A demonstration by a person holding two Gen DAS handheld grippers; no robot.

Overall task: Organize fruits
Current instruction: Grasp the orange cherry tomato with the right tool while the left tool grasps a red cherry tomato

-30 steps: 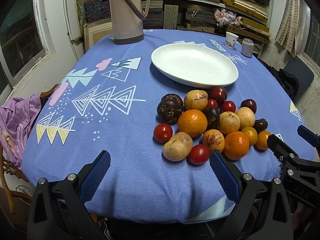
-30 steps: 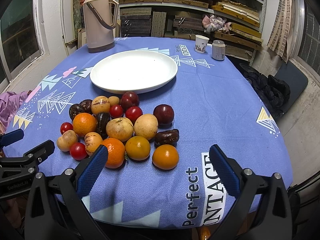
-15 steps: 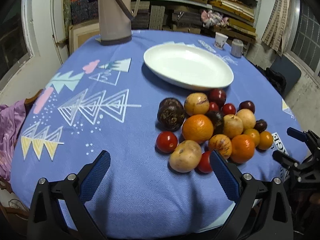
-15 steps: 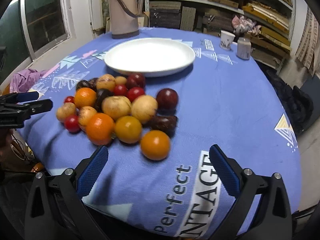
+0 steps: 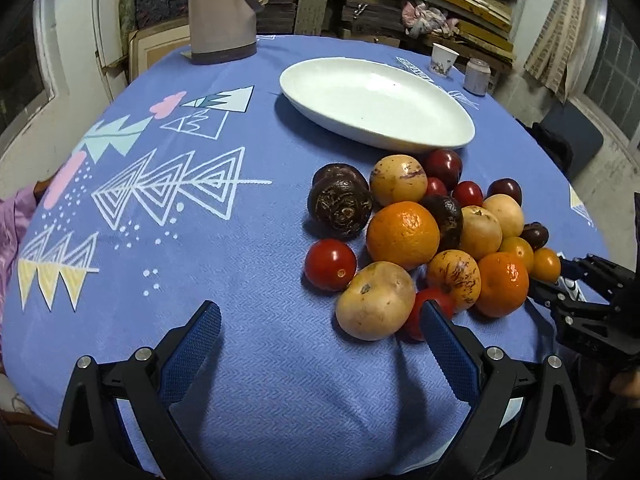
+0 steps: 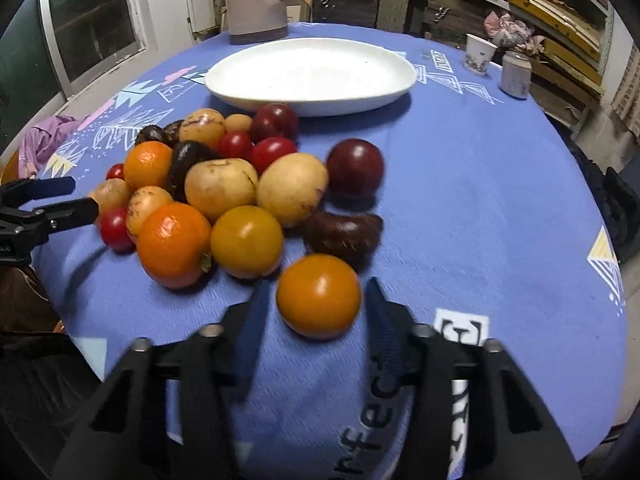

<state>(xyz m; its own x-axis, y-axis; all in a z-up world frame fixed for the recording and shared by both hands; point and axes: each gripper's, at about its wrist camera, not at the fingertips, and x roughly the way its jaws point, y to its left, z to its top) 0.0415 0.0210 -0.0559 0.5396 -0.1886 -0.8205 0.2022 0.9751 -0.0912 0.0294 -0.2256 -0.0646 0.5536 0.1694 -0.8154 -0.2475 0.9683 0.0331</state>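
A pile of several fruits (image 5: 424, 232) lies on the blue tablecloth: oranges, red tomatoes, pale yellow fruits and dark purple ones. Behind it stands an empty white plate (image 5: 400, 144), also in the right wrist view (image 6: 312, 100). My right gripper (image 6: 316, 296) is closing, one pad on each side of a small orange fruit (image 6: 319, 296) at the pile's near edge. A thin gap still shows at each pad. My left gripper (image 5: 319, 312) stands wide open over bare cloth. Its right finger (image 5: 444, 344) is just short of a red tomato (image 5: 434, 304) and a pale yellow fruit (image 5: 376, 300).
A tall thermos (image 5: 222, 12) stands at the table's far left. A cup (image 5: 444, 58) and a small can (image 5: 476, 76) stand at the far right. Purple cloth (image 5: 12, 232) hangs off the left edge. Shelves of boards fill the back wall.
Both grippers sank and came closer to the fruit. The right gripper's jaws went from wide apart to narrow around the small orange fruit. The left gripper's jaws stayed wide.
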